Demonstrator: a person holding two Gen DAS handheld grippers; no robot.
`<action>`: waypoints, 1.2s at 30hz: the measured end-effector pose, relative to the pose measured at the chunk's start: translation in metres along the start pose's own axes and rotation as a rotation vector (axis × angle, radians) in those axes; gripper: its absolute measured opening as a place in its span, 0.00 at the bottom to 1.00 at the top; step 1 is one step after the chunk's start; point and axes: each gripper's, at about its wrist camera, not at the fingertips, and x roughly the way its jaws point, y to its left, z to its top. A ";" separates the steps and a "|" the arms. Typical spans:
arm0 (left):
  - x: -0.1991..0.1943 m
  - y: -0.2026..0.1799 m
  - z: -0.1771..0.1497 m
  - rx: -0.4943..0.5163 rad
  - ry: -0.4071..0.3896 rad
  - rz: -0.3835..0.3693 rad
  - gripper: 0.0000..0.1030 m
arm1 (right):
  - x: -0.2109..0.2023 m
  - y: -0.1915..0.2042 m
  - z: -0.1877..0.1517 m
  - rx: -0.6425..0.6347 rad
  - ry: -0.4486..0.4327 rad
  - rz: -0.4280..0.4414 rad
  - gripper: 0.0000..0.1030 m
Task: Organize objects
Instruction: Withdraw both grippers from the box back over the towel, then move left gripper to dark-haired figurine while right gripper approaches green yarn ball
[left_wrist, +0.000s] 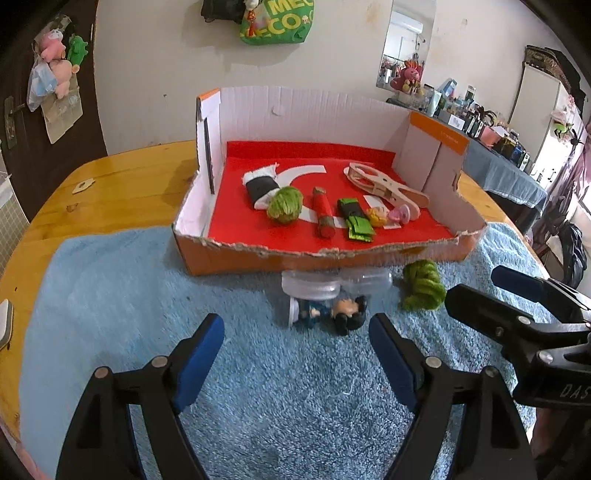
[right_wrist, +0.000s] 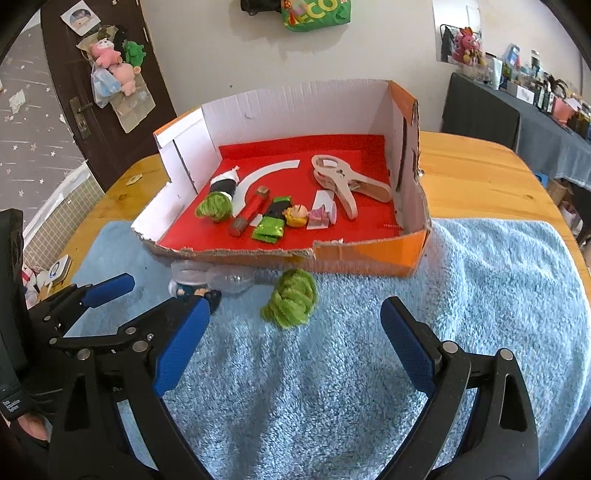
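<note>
Green yarn ball (right_wrist: 291, 297) just beyond right gripper's (right_wrist: 295, 328) parted fingers (right_wrist: 406, 341)

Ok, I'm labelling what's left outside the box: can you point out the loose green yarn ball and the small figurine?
green yarn ball (right_wrist: 291, 297), right wrist view, middle of the bundle.
small figurine (left_wrist: 345, 313), left wrist view, its dark-haired head.
</note>
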 end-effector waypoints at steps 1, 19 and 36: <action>0.001 -0.001 -0.001 0.000 0.002 0.000 0.80 | 0.000 -0.001 -0.001 0.001 0.002 0.000 0.92; 0.018 -0.005 -0.006 0.004 0.038 -0.001 0.80 | 0.019 -0.007 -0.004 0.011 0.049 -0.009 0.92; 0.022 -0.010 -0.003 0.030 0.037 -0.015 0.67 | 0.039 -0.003 0.001 0.024 0.099 0.044 0.55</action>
